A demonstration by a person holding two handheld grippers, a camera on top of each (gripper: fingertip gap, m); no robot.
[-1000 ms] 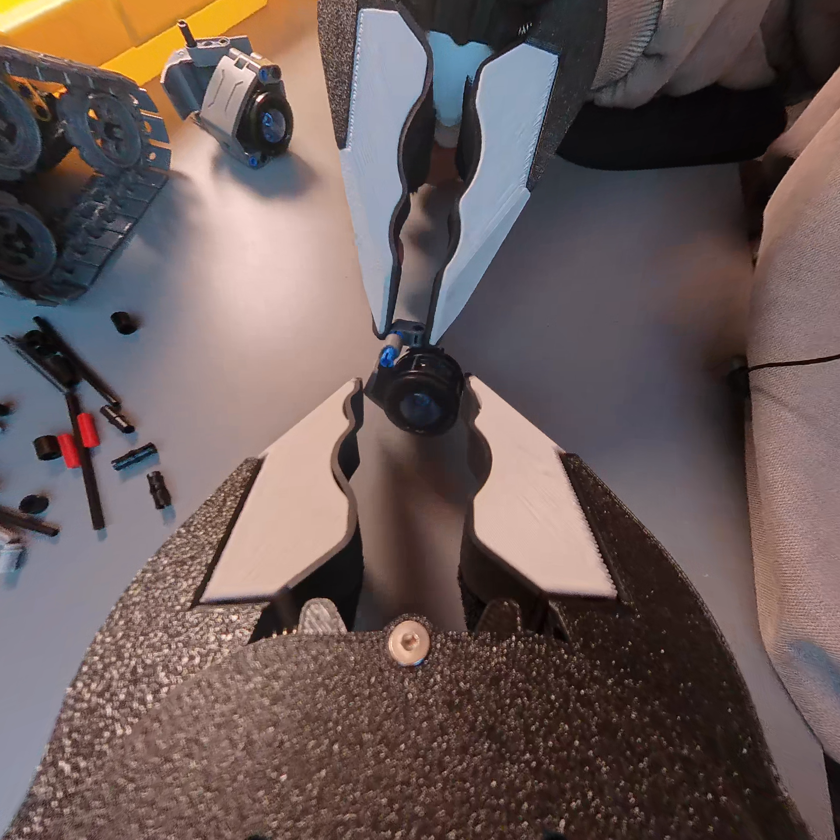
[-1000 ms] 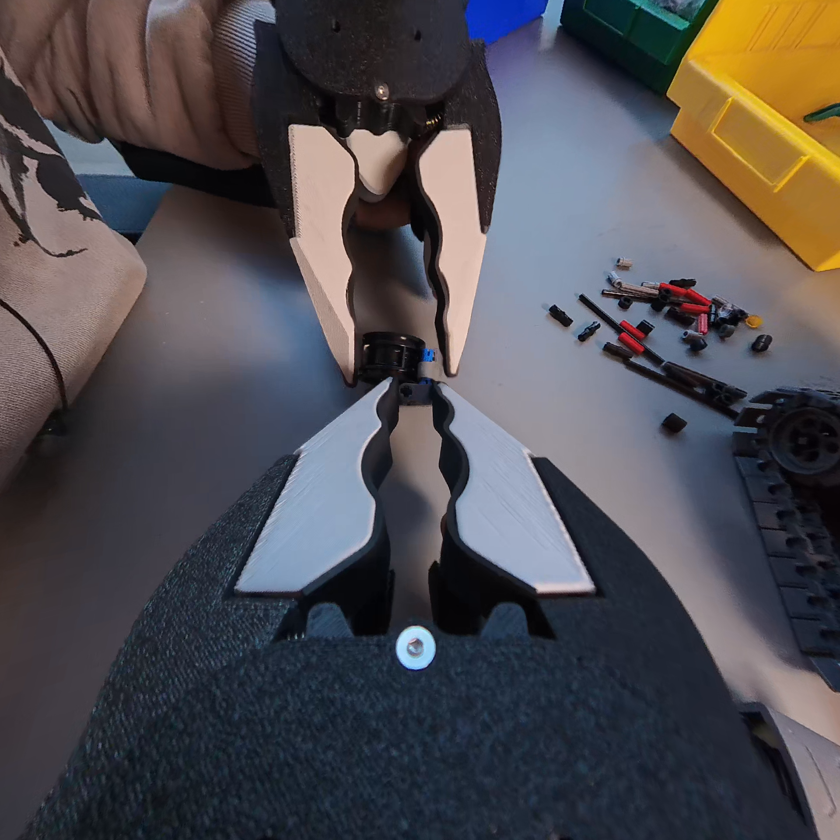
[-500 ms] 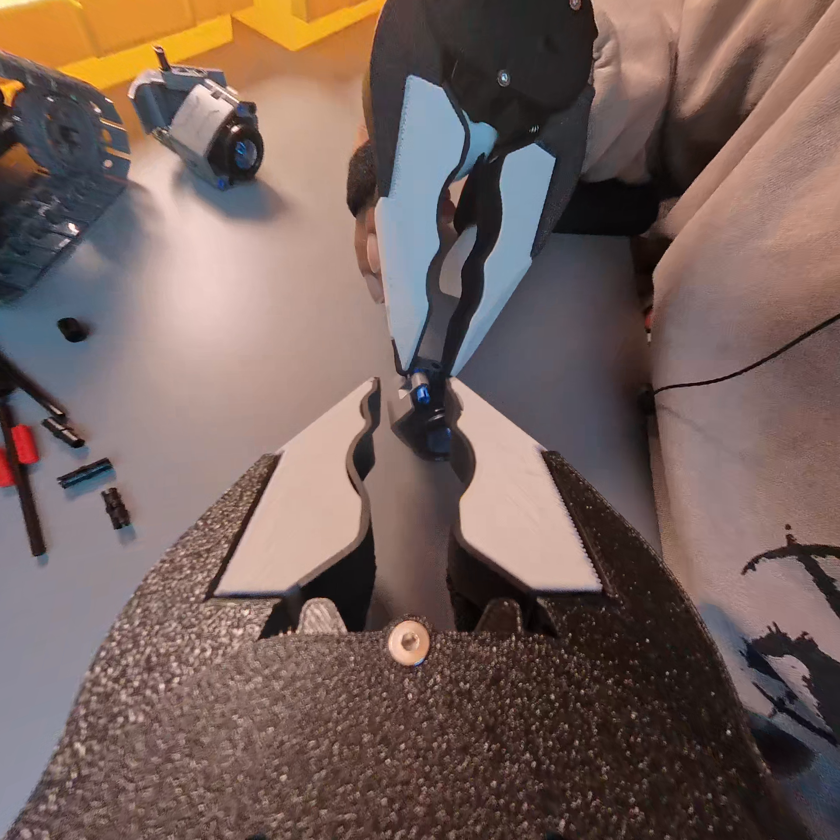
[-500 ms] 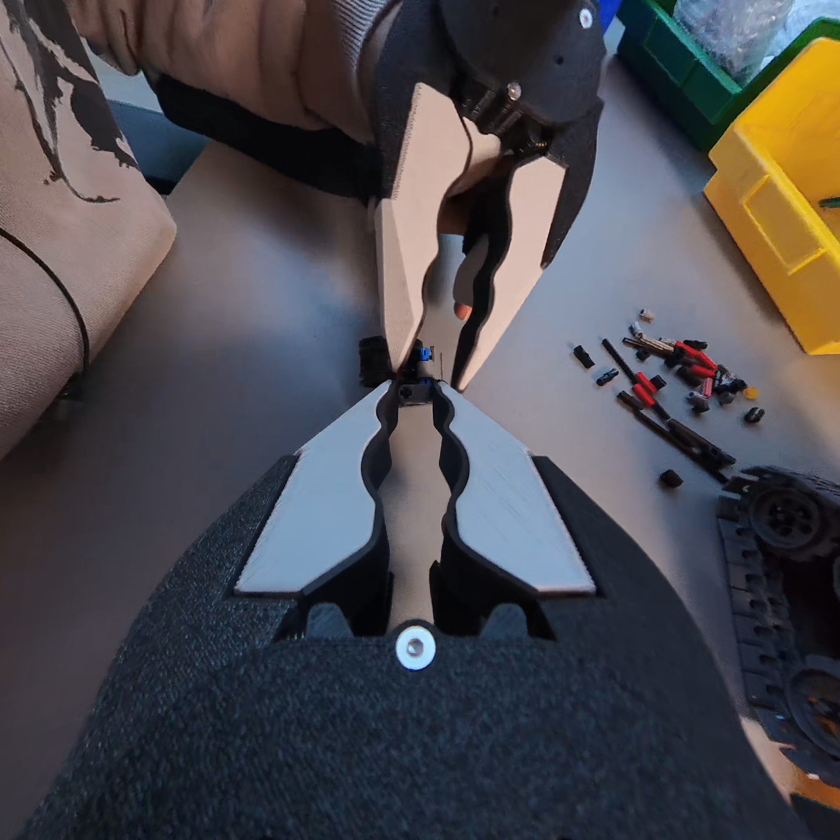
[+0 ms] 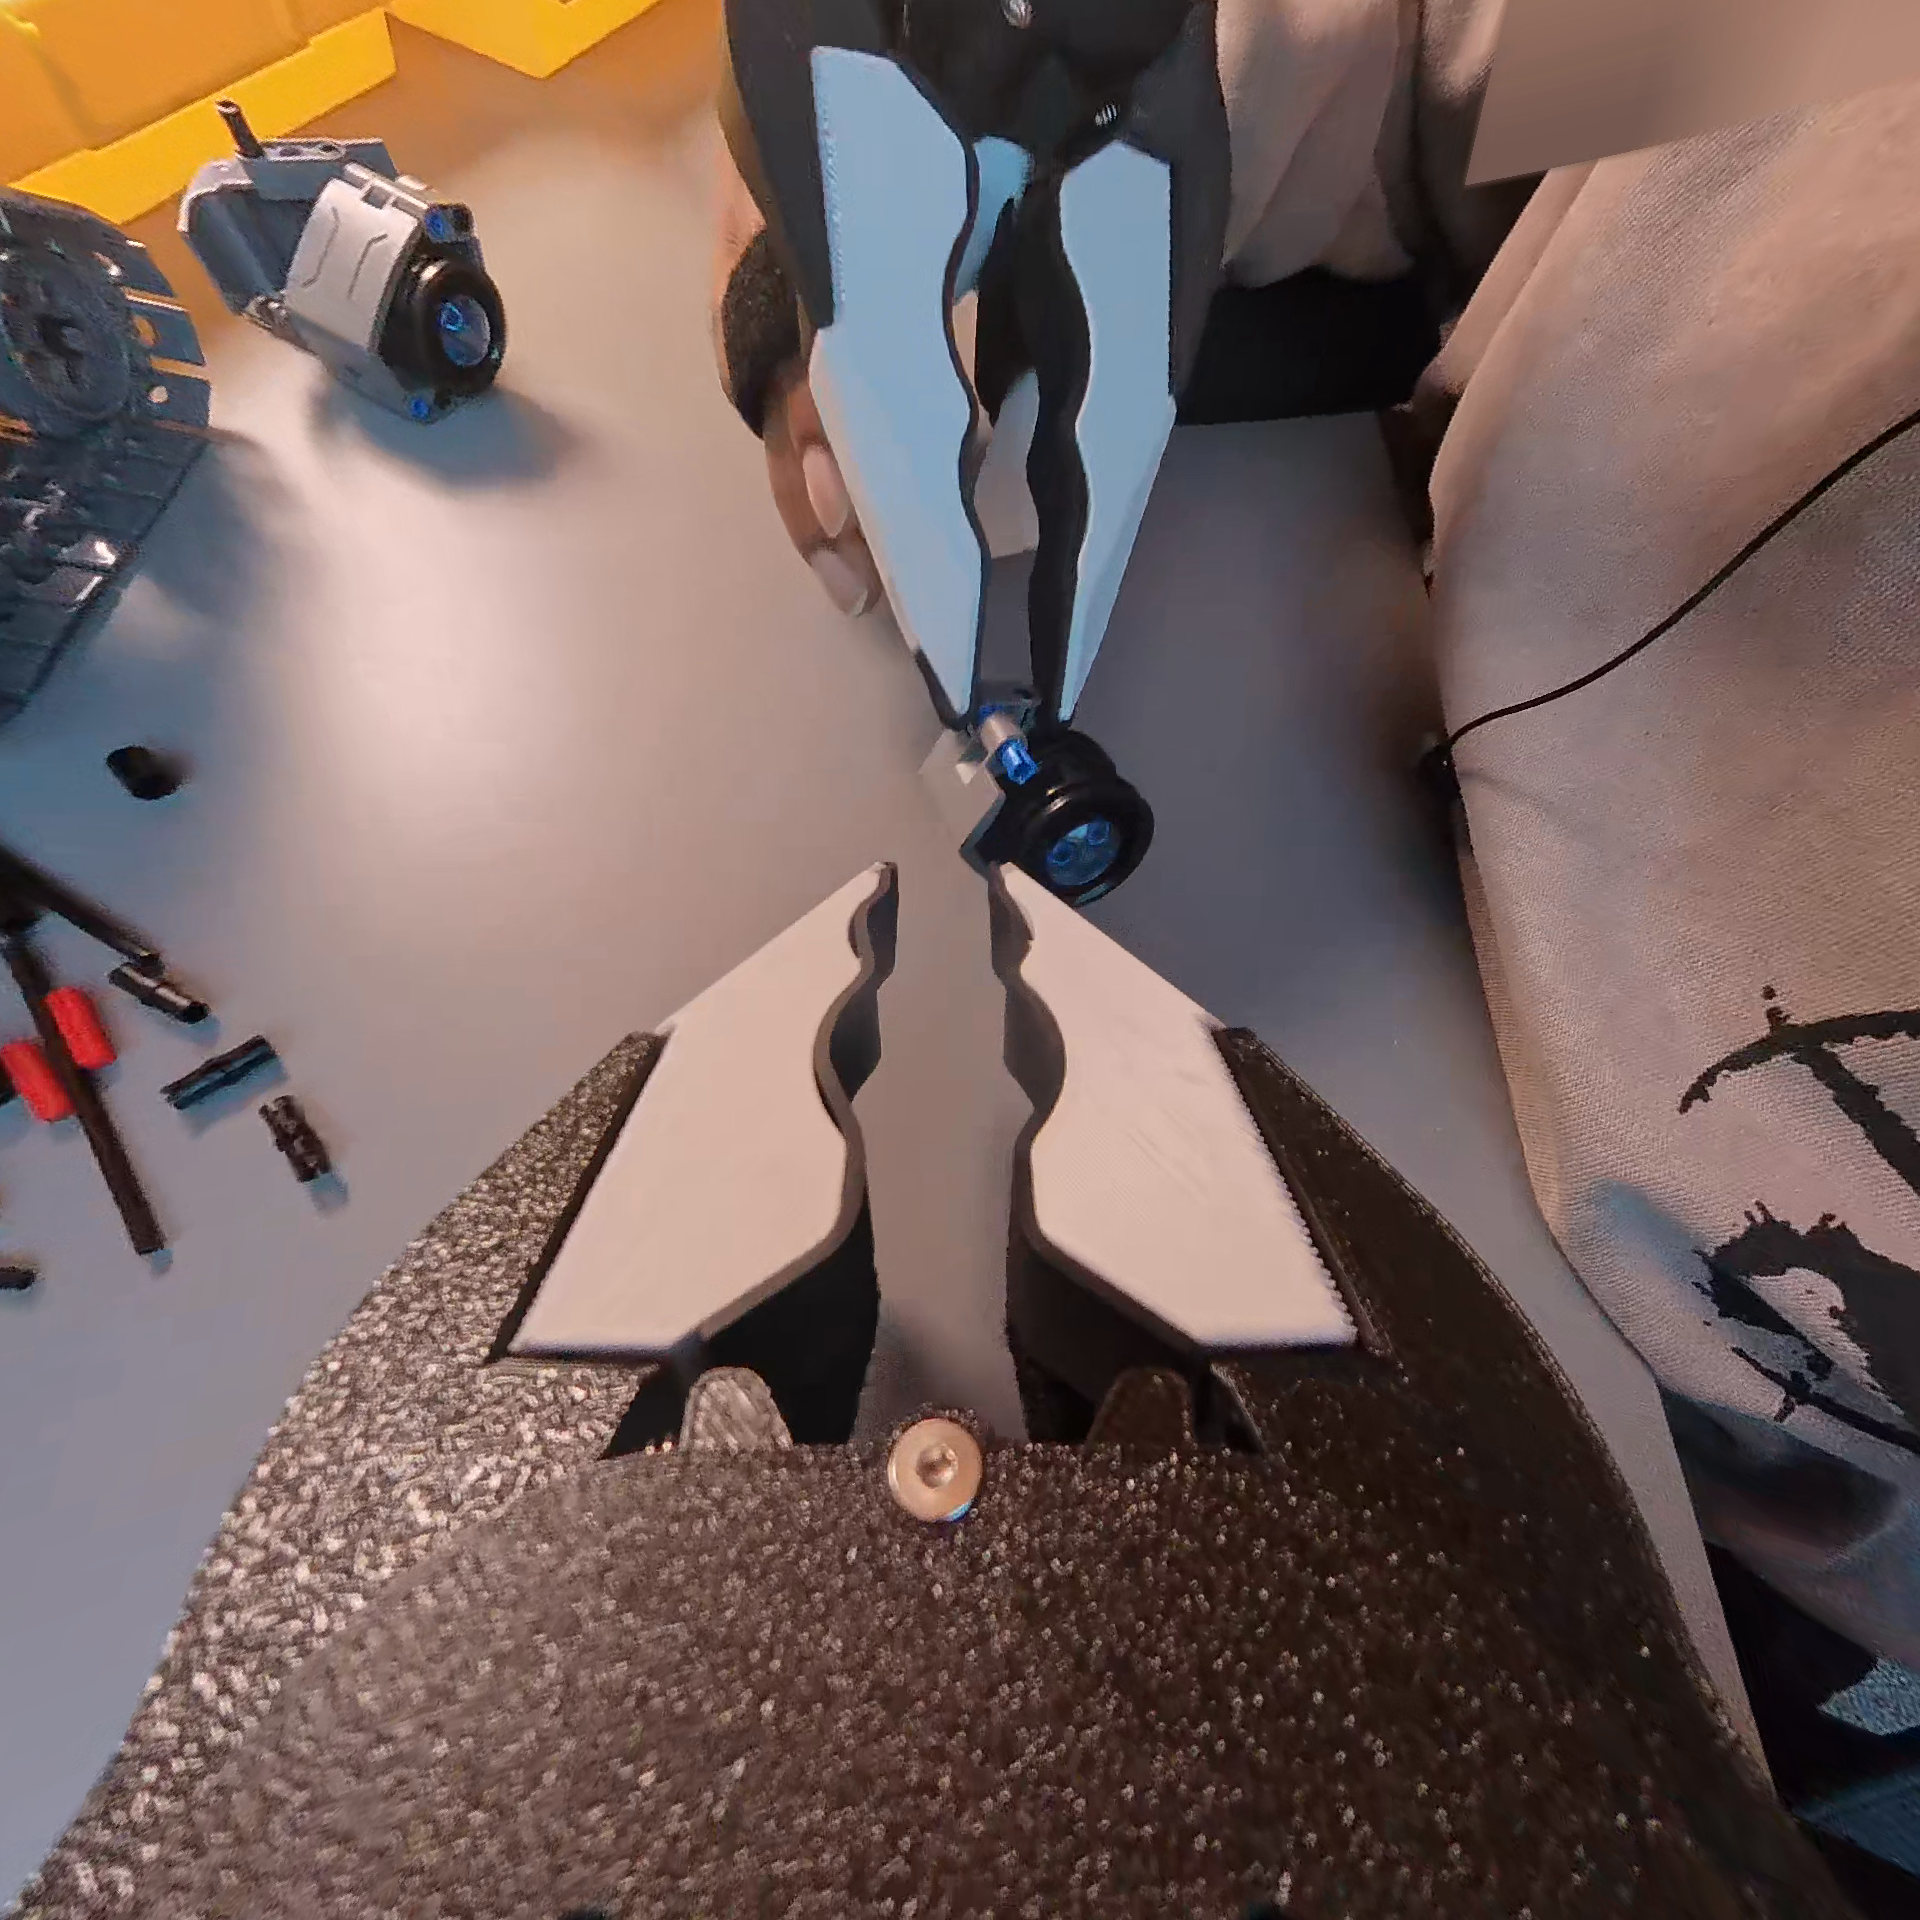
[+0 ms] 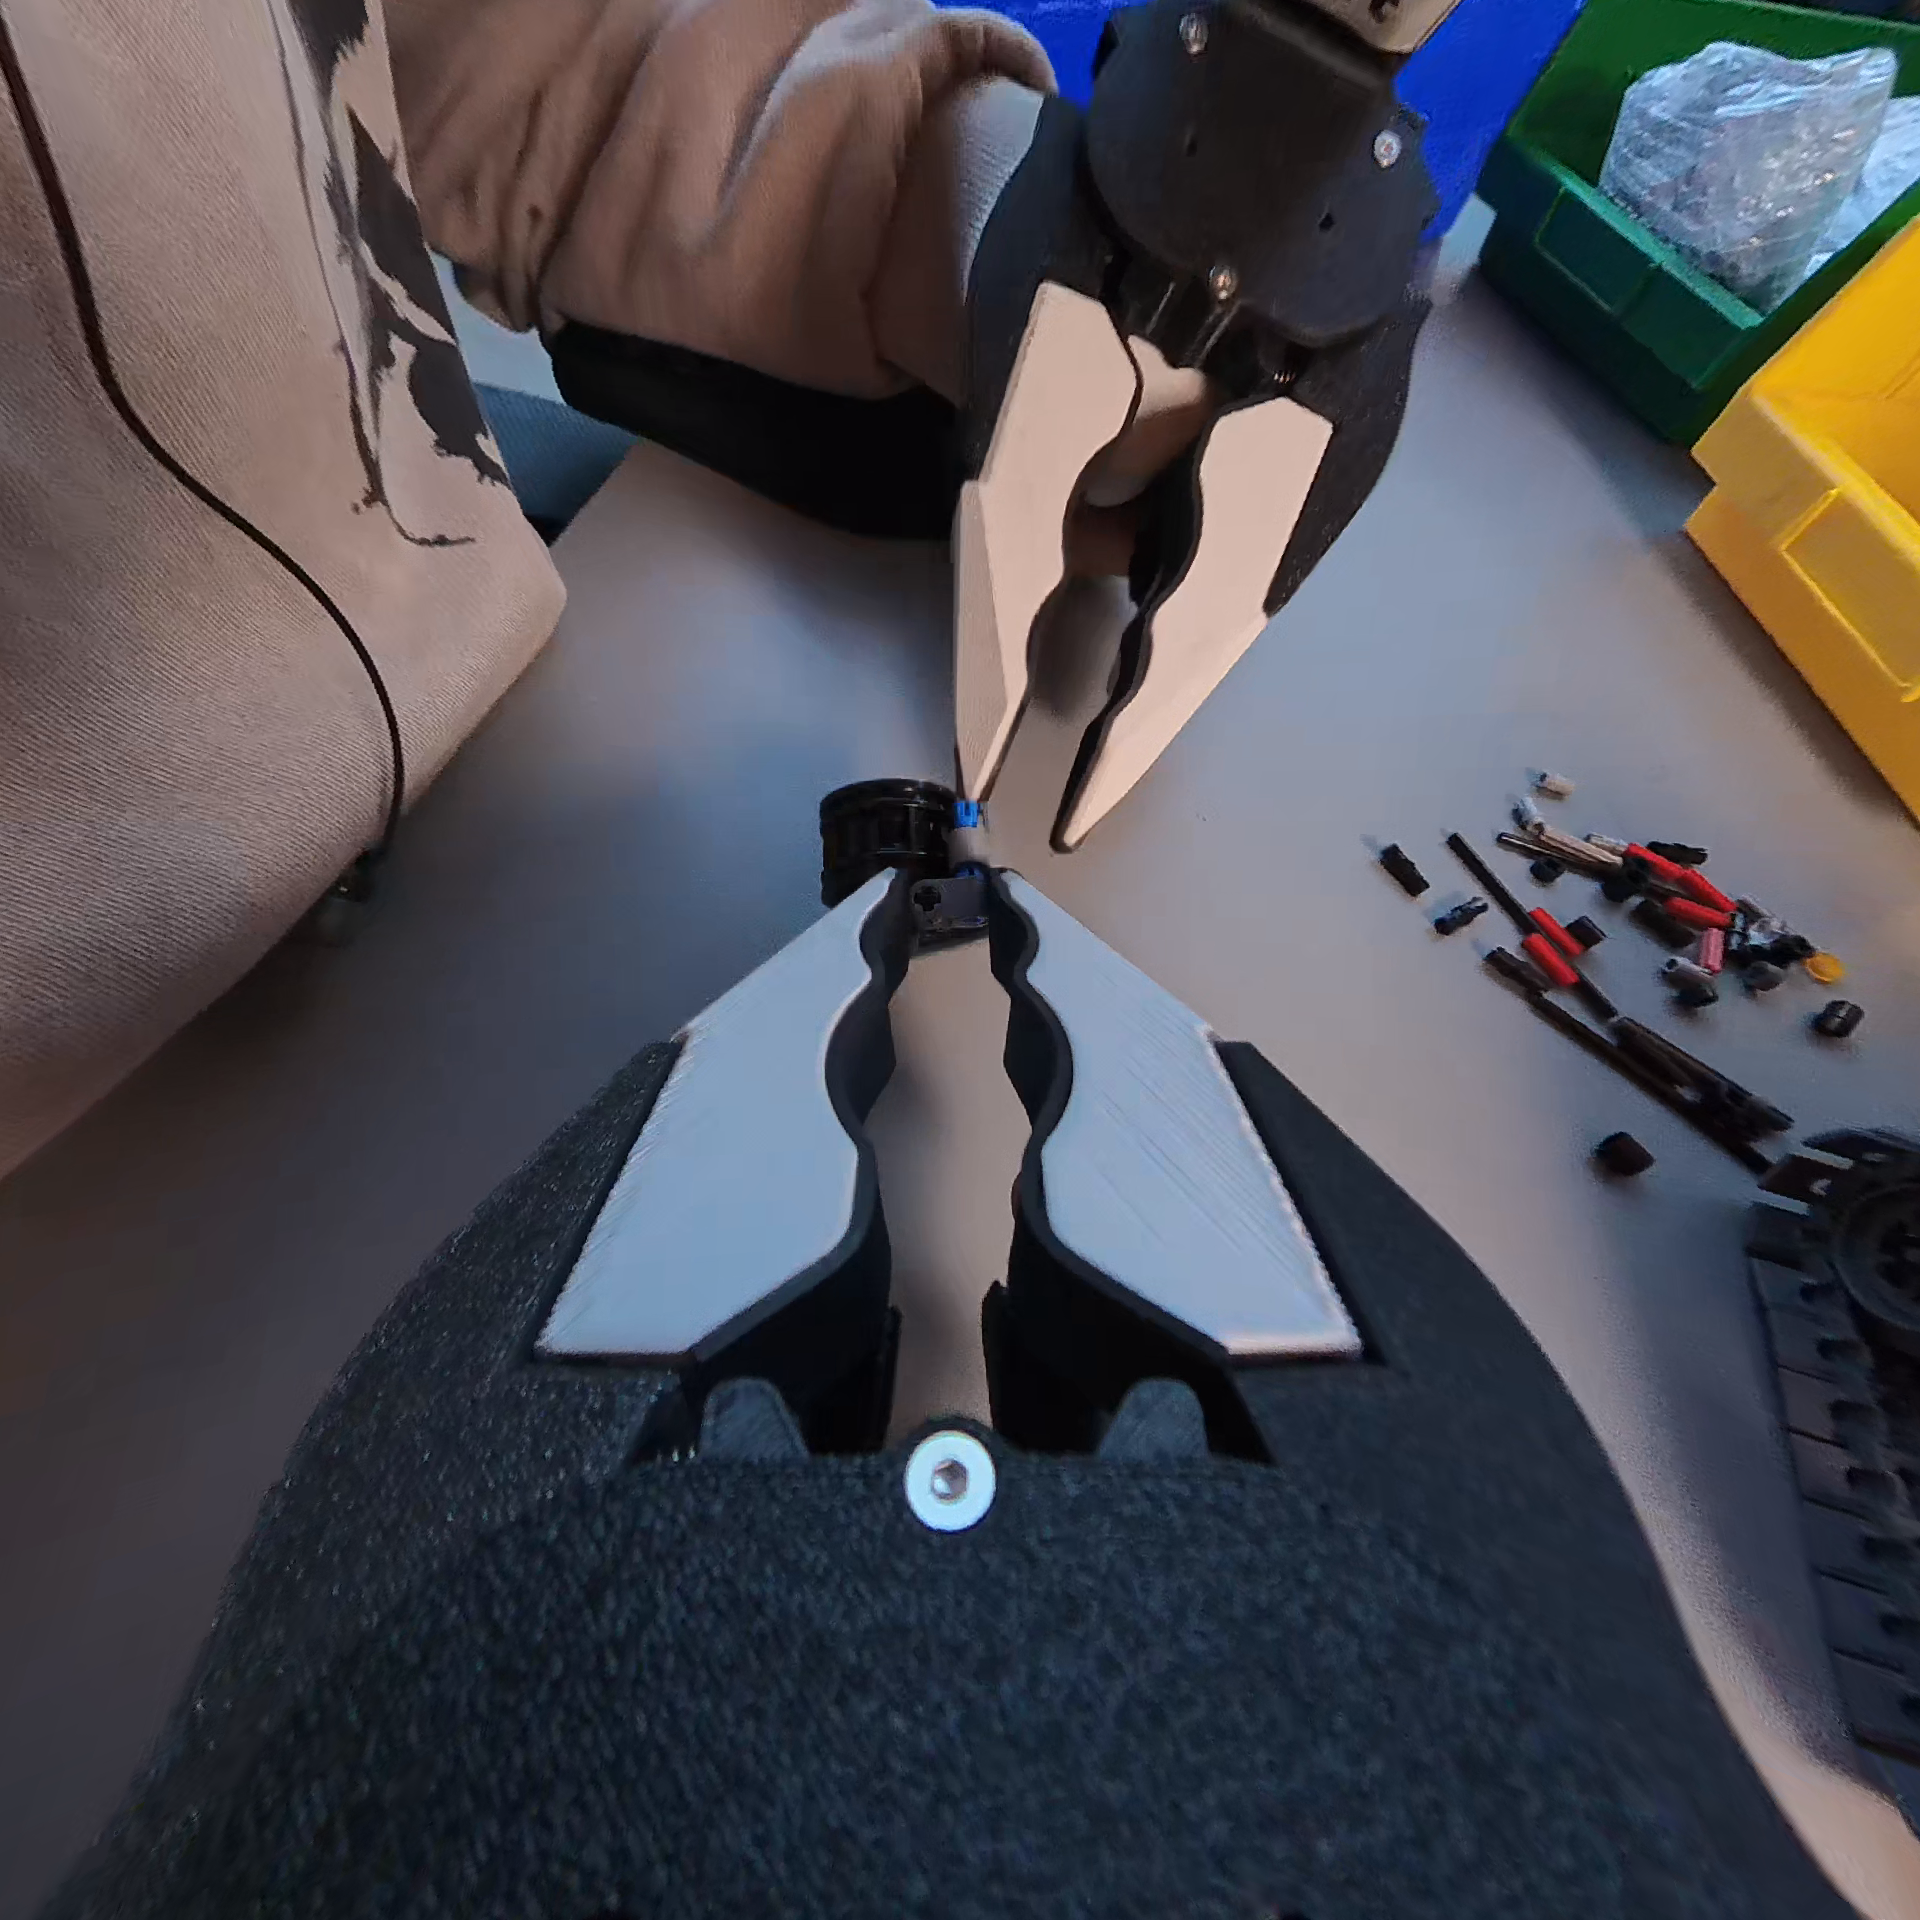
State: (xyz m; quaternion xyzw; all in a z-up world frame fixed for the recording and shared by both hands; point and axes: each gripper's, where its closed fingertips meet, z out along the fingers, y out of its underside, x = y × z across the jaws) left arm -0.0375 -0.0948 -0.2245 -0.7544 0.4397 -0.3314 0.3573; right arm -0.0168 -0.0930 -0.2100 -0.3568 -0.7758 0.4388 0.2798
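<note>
The right tool (image 6: 943, 883) pinches a small black wheel assembly (image 6: 883, 847) by the black bracket at its back, its tips closed on that bracket just above the grey tabletop (image 6: 1351, 727). The wheel itself sticks out to the left of the tips, and a short blue pin on the part points away from them, towards the other tool. In the left wrist view the same part (image 5: 1081, 831) hangs below the right tool (image 5: 1003, 707), with the wheel's blue hub facing the camera.

The left tool (image 5: 940, 883) holds nothing. Its fingers stand a little apart with bare tabletop showing between them, and the right-hand fingertip sits just beside the black bracket; whether it touches cannot be told. From the right wrist view the left tool (image 6: 1023, 816) comes in from ahead, one tip at the blue pin and the other off to the right of it.

To the left of the left tool lie scattered black and red pins and axles (image 5: 94, 1049). Farther ahead on that side sit a grey motor block with a black wheel (image 5: 374, 281) and a black tracked chassis (image 5: 73, 395), with yellow bins (image 5: 208, 94) beyond. A person's beige sleeve (image 6: 675, 187) reaches down to the left tool, and beige printed clothing (image 5: 1714, 831) fills the space right of the left tool.
</note>
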